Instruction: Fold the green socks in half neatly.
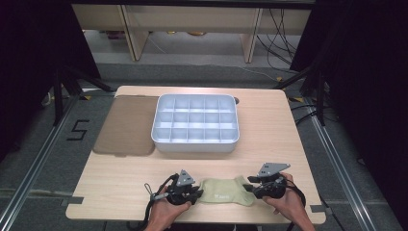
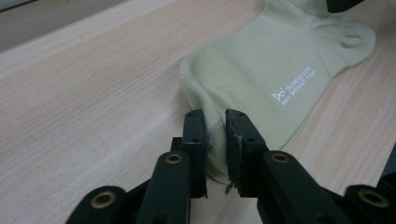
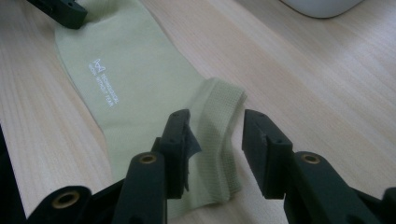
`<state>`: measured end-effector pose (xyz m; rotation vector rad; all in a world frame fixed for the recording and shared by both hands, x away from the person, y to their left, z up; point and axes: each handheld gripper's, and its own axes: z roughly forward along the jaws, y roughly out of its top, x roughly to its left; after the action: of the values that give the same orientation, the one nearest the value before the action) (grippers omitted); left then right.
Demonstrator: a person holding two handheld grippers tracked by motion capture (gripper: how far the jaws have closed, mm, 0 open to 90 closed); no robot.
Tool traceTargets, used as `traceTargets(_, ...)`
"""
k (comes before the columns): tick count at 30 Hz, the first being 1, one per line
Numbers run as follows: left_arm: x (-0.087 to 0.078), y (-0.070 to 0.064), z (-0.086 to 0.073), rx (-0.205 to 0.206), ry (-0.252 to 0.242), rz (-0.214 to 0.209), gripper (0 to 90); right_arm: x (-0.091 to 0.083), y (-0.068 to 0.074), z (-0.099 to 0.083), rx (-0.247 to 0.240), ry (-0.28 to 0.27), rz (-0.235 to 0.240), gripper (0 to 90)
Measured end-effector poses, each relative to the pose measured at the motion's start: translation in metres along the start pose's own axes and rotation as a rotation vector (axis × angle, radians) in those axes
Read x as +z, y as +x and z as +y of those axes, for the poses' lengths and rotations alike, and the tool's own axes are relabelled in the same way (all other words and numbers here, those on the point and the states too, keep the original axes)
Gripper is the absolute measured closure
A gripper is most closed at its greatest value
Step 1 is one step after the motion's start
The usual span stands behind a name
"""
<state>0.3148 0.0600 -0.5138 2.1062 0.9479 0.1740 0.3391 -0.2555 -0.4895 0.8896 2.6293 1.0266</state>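
A pale green sock with small white lettering lies flat along the table's near edge, between my two grippers. My left gripper is at its left end; in the left gripper view the jaws pinch a fold of the sock at the toe end. My right gripper is at the other end. In the right gripper view its jaws stand apart on either side of the ribbed cuff, which is rucked up off the wood. The sock's leg stretches away toward the left gripper's jaw.
A light grey tray divided into several empty compartments sits mid-table. A flat brown mat lies to its left. Bare wood spans between the tray and the sock. A person's hands hold both grippers at the front edge.
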Motion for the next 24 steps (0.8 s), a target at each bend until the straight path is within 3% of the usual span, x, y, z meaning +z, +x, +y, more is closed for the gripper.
traceTargets(2, -0.001, 0.000, 0.001, 0.002, -0.003, 0.008, 80.5, -0.001, 0.000, 0.000, -0.006, -0.005, -0.004, 62.3)
traceTargets(3, -0.002, 0.000, 0.001, -0.008, -0.016, -0.007, 81.3, 0.000, 0.001, 0.000, 0.001, -0.019, -0.012, 62.4)
traceTargets(4, -0.004, 0.001, 0.002, 0.009, -0.010, 0.002, 82.2, 0.000, 0.002, 0.000, 0.021, -0.024, -0.012, 62.5)
traceTargets(7, -0.005, 0.000, 0.003, 0.007, -0.013, 0.007, 82.6, -0.001, 0.002, 0.001, 0.006, -0.033, -0.015, 62.7)
traceTargets(8, -0.006, 0.001, 0.003, 0.030, -0.001, 0.016, 82.6, -0.002, 0.002, 0.001, 0.001, -0.014, -0.014, 62.9)
traceTargets(12, -0.009, 0.001, 0.003, 0.032, 0.006, 0.009, 82.7, -0.002, 0.004, 0.002, 0.011, -0.011, -0.002, 63.6)
traceTargets(15, -0.010, 0.002, 0.003, 0.015, 0.000, 0.022, 82.8, -0.003, 0.005, 0.003, 0.010, -0.026, 0.000, 64.5)
traceTargets(19, -0.014, 0.005, 0.004, 0.037, 0.005, 0.030, 82.9, -0.005, 0.008, 0.005, 0.006, -0.052, -0.007, 66.3)
traceTargets(20, -0.014, 0.005, 0.004, 0.022, 0.002, 0.033, 82.9, -0.005, 0.009, 0.006, 0.012, -0.054, 0.001, 67.0)
traceTargets(24, -0.016, 0.006, 0.005, 0.035, 0.003, 0.027, 82.9, -0.005, 0.016, 0.008, 0.011, -0.053, 0.037, 74.8)
